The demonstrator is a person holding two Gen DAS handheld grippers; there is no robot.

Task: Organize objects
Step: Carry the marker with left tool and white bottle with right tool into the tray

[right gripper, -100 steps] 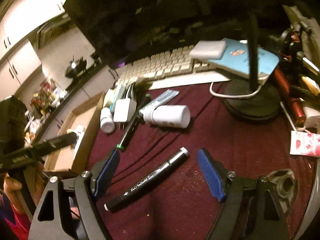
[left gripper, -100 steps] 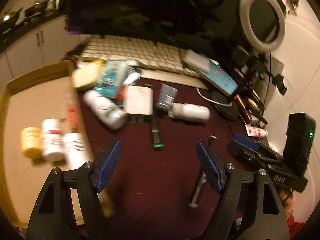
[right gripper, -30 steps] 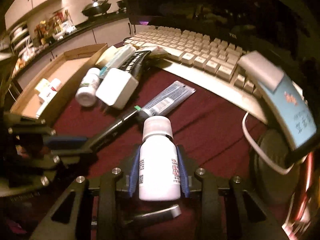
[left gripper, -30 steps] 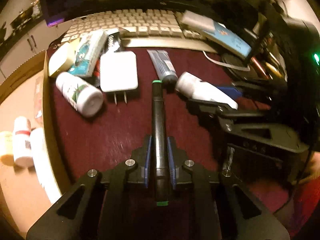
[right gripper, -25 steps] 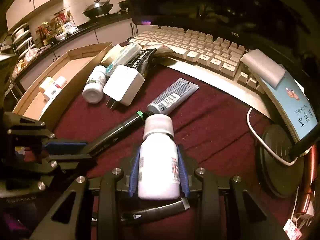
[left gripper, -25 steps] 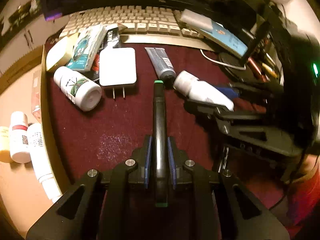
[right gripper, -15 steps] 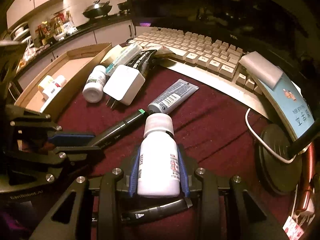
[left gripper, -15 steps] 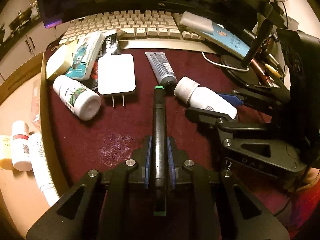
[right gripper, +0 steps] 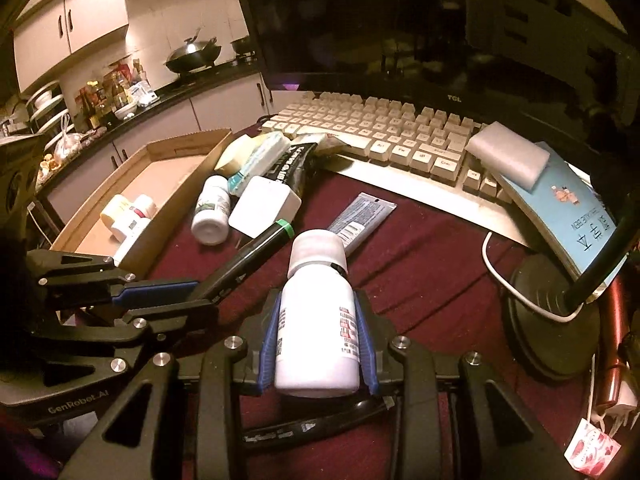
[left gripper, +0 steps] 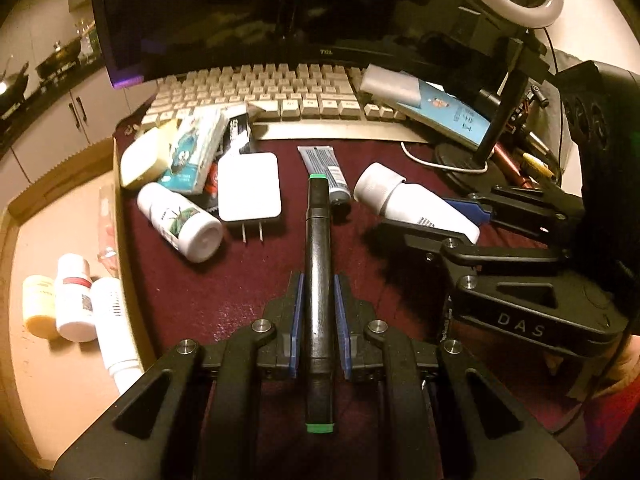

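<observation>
My left gripper is shut on a black marker with green ends, which runs straight forward between the blue pads. My right gripper is shut on a white pill bottle, cap pointing away. The two grippers sit side by side over the maroon cloth. In the right wrist view, the left gripper and its marker show at the left. In the left wrist view, the right gripper and its bottle show at the right. A cardboard box at the left holds several small bottles.
On the cloth lie a white charger, a green-labelled white bottle, a grey tube and stacked packets. Behind are a keyboard and a monitor. A ring-light stand is at the right. Another black marker lies under my right gripper.
Since the earliest frames both grippers have shut, the left on the marker and the right on the white bottle. In the last second both views tilted upward a little; the grips are unchanged.
</observation>
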